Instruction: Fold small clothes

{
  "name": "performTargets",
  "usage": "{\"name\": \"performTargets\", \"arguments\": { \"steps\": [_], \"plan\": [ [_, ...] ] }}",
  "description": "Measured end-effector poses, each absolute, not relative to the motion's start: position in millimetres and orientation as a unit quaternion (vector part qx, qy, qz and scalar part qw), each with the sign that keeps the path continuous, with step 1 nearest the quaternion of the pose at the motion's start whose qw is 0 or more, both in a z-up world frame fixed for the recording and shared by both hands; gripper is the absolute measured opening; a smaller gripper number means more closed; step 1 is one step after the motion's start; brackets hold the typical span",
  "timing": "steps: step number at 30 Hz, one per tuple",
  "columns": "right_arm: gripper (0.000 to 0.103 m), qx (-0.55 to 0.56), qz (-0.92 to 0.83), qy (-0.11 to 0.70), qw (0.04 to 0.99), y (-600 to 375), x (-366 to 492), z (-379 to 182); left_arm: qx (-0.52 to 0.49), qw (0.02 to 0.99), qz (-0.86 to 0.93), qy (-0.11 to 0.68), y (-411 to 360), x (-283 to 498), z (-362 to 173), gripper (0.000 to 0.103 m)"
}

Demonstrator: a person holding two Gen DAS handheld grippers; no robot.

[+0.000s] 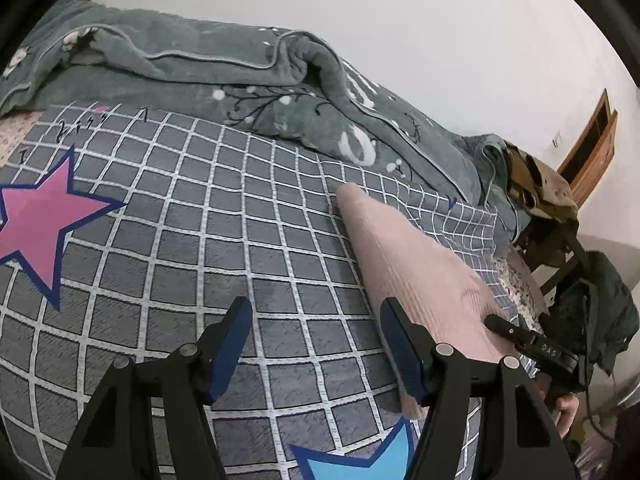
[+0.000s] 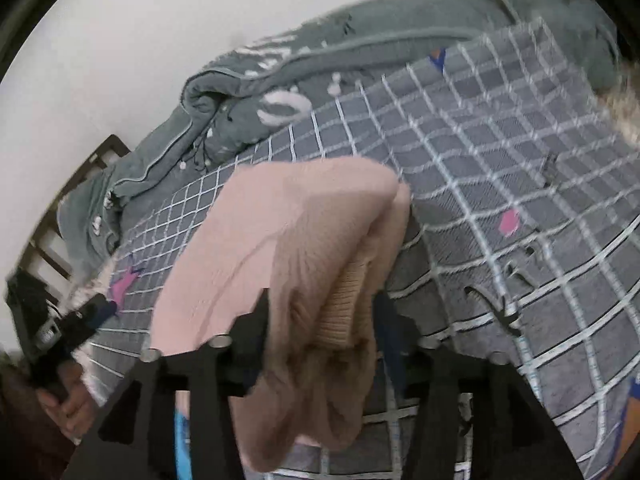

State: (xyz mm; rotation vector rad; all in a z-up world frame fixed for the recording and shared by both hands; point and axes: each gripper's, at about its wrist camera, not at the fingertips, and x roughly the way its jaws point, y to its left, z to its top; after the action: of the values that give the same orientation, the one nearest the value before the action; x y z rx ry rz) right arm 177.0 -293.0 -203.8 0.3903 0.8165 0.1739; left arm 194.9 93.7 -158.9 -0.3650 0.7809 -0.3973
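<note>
A pale pink knit garment [image 1: 412, 264] lies in a long folded strip on the grey checked bedsheet [image 1: 180, 240]. My left gripper [image 1: 316, 344] hangs open over bare sheet; its right finger [image 1: 400, 352] is at the garment's near edge and nothing is between the fingers. In the right wrist view the same garment [image 2: 280, 216] is bunched, with its ribbed hem between the fingers of my right gripper [image 2: 324, 320]. Those fingers stand wide apart and the cloth sags loose between them. The picture is blurred there. The right gripper's [image 1: 520, 336] black body shows on the garment's far side.
A rumpled grey-green blanket [image 1: 240, 80] runs along the wall side of the bed. A chair piled with clothes [image 1: 560, 208] stands past the bed's right end. The wooden headboard [image 2: 80, 176] is at the left. The sheet carries a pink star [image 1: 36, 216] and a blue one [image 1: 360, 464].
</note>
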Motion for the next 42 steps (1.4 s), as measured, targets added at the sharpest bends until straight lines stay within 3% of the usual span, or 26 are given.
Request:
{"name": "performTargets", "arguments": {
  "steps": [3, 5, 9, 10, 12, 13, 19, 24, 29, 32, 38, 40, 42],
  "plan": [
    [0.056, 0.196, 0.087, 0.397, 0.893, -291, 186, -219, -0.165, 0.891, -0.188, 0.379, 86, 196, -160, 0.065],
    [0.067, 0.228, 0.098, 0.402, 0.881, -297, 200, -235, -0.16, 0.89, -0.189, 0.383, 83, 196, -161, 0.065],
    [0.068, 0.27, 0.124, 0.403, 0.866, -306, 215, -251, -0.14, 0.896, -0.185, 0.378, 79, 194, -161, 0.065],
    [0.064, 0.27, 0.13, 0.405, 0.864, -305, 217, -251, -0.137, 0.897, -0.184, 0.377, 78, 194, -162, 0.065],
    [0.042, 0.29, 0.162, 0.412, 0.848, -306, 220, -250, -0.142, 0.896, -0.182, 0.378, 79, 195, -162, 0.065],
    [0.036, 0.303, 0.16, 0.416, 0.843, -308, 222, -248, -0.15, 0.894, -0.184, 0.379, 80, 195, -162, 0.065],
    [0.03, 0.291, 0.17, 0.385, 0.859, -273, 222, -172, -0.16, 0.897, -0.178, 0.372, 90, 191, -156, 0.065],
    [0.028, 0.221, 0.172, 0.359, 0.89, -198, 235, -110, -0.18, 0.899, -0.157, 0.366, 112, 189, -149, 0.065],
    [0.028, 0.239, 0.207, 0.34, 0.886, -165, 244, -86, -0.187, 0.905, -0.15, 0.353, 130, 190, -143, 0.065],
    [0.027, 0.276, 0.224, 0.336, 0.872, -179, 248, -100, -0.185, 0.907, -0.15, 0.347, 134, 193, -142, 0.065],
    [0.034, 0.269, 0.152, 0.43, 0.848, -223, 258, -213, -0.177, 0.905, -0.157, 0.353, 126, 205, -156, 0.065],
    [0.049, 0.279, 0.152, 0.438, 0.841, -244, 252, -232, -0.178, 0.904, -0.162, 0.354, 123, 209, -161, 0.065],
    [0.055, 0.286, 0.161, 0.432, 0.84, -260, 244, -229, -0.18, 0.902, -0.167, 0.356, 118, 214, -164, 0.065]
  ]
}}
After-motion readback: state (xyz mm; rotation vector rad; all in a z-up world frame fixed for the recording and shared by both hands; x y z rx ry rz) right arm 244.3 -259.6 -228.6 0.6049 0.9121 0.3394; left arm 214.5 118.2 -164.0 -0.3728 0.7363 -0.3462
